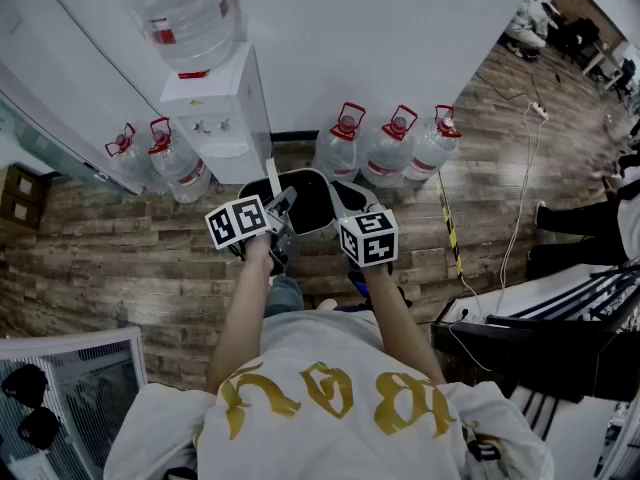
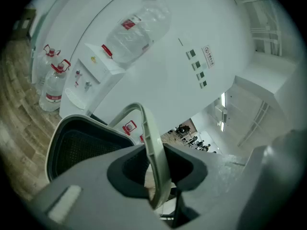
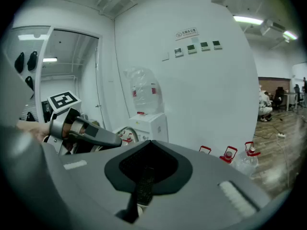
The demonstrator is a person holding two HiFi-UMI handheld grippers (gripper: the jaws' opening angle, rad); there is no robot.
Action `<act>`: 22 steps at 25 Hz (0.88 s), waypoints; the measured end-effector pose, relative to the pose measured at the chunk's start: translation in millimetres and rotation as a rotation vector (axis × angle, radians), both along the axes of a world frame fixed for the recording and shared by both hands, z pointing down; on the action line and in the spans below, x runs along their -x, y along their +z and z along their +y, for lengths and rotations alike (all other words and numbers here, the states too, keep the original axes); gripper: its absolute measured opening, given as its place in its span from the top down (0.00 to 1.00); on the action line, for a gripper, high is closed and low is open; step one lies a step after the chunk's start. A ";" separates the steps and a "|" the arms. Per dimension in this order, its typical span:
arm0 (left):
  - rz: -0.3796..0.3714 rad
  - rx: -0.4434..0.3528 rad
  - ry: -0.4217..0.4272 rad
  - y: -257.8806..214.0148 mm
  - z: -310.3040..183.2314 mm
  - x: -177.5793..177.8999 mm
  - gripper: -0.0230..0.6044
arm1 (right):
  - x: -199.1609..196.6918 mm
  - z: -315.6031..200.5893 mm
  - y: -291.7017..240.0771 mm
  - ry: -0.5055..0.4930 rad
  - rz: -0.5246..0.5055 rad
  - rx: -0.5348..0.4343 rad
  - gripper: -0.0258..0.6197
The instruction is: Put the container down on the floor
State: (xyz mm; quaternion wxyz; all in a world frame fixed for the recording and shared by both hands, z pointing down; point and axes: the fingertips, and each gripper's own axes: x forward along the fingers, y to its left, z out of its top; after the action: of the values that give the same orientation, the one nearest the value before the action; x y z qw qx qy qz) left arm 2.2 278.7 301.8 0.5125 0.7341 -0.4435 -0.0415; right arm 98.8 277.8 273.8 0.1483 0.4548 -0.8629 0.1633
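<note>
The container [image 1: 303,201] is a black mesh basket with a pale grey rim and a curved handle, held above the wood floor [image 1: 120,258] in front of the person. My left gripper [image 1: 277,214] is shut on the pale handle [image 2: 152,152], which runs up between the jaws in the left gripper view, with the basket's mesh bowl [image 2: 79,147] to its left. My right gripper [image 1: 349,211] holds the container's other side; in the right gripper view a dark mesh strip [image 3: 143,186] sits pinched between its jaws. The left gripper [image 3: 81,131] shows there at the left.
A white water dispenser [image 1: 226,108] with a big bottle [image 1: 190,13] stands against the wall just ahead. Water jugs [image 1: 390,148] line the floor on both sides of it. A yellow-black strip [image 1: 450,233], cables and dark furniture [image 1: 560,338] lie at the right; a white rack [image 1: 70,388] at bottom left.
</note>
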 end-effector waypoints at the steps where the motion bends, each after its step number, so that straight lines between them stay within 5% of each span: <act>1: -0.002 -0.003 -0.003 -1.1 0.3 0.1 0.82 | -0.7 1.0 -0.1 -0.003 0.000 0.000 0.92; 22: 0.004 0.030 -0.090 11.7 -25.2 22.8 0.82 | 9.3 -27.5 11.8 -0.049 -0.113 0.048 0.92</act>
State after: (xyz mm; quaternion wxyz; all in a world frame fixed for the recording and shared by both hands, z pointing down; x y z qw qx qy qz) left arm -20.6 253.5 313.6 0.5219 0.7057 -0.4755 -0.0593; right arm 89.5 250.3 285.6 0.1143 0.4198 -0.8766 0.2057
